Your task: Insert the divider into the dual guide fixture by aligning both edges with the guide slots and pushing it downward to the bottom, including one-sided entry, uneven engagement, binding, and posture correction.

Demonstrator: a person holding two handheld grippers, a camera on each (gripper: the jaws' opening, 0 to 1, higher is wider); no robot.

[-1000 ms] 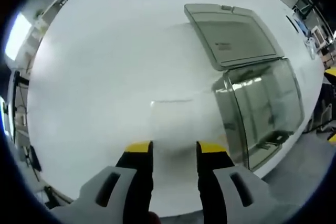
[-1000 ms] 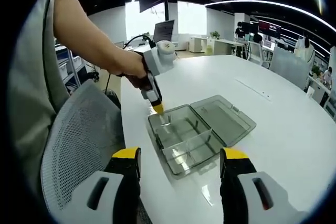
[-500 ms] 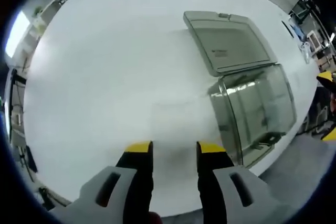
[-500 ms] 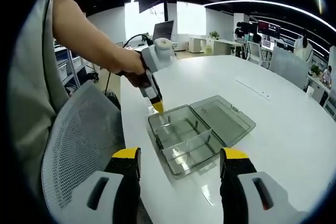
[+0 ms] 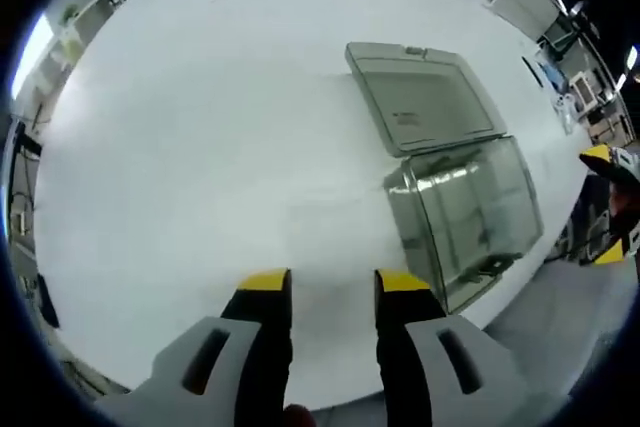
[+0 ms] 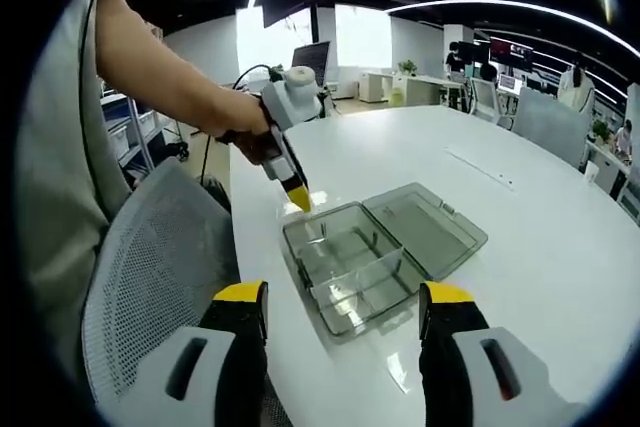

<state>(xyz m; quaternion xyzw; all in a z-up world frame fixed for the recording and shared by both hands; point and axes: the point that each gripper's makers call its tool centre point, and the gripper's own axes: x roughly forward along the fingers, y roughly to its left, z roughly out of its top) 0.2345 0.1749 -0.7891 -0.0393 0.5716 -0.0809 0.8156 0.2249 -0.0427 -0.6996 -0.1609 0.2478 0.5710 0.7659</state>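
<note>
The lidded box (image 6: pixel 375 252) sits open on the desk (image 6: pixel 540 247) ready for a divider, while the left gripper (image 5: pixel 330 282) looks nearly clenched, maybe on a clear sheet I can't make out, and the right gripper (image 6: pixel 340 297) hangs released and empty.

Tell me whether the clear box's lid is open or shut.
Open. The lid is swung right back and lies flat on the white table beside the clear box, whose inside shows from above.

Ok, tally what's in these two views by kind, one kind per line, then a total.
Grippers: 2 (left gripper, right gripper)
Clear boxes with open lid: 1 (box)
Mesh chairs: 1 (chair)
White tables: 1 (table)
Total: 5
</note>
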